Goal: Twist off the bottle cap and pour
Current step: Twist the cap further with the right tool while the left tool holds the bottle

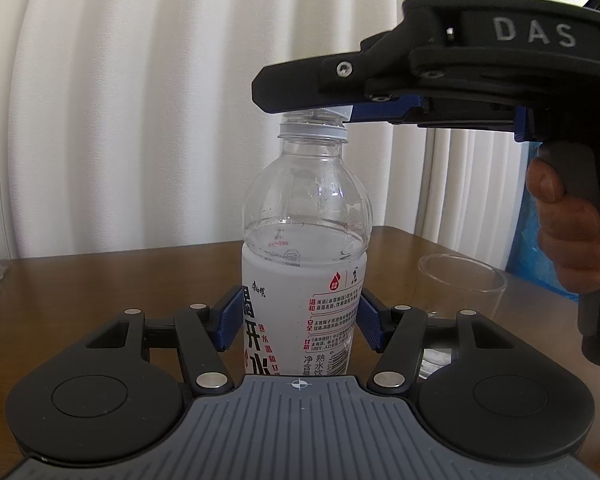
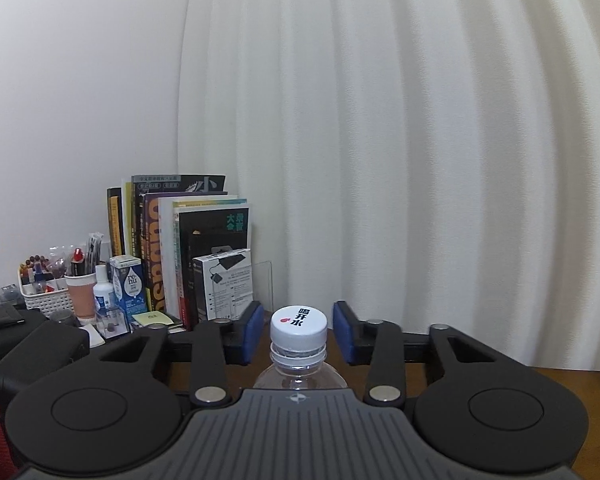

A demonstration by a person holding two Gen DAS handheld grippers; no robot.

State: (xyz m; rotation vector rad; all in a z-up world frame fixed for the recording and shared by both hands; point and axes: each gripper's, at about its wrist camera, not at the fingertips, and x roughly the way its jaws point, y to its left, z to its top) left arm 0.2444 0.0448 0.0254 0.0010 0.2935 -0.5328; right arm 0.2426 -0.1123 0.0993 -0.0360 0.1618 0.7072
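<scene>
My left tongs (image 1: 298, 326) clamp the bottle (image 1: 304, 240); my right tongs (image 2: 298, 334) stand apart, flanking its cap (image 2: 299, 326) without touching.

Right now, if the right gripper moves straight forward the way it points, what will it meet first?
Probably nothing soon. The right gripper is open with the bottle cap already between its pads, not touching them. Beyond the cap the line seems to lead to the white curtain, though depth there is unclear.
</scene>
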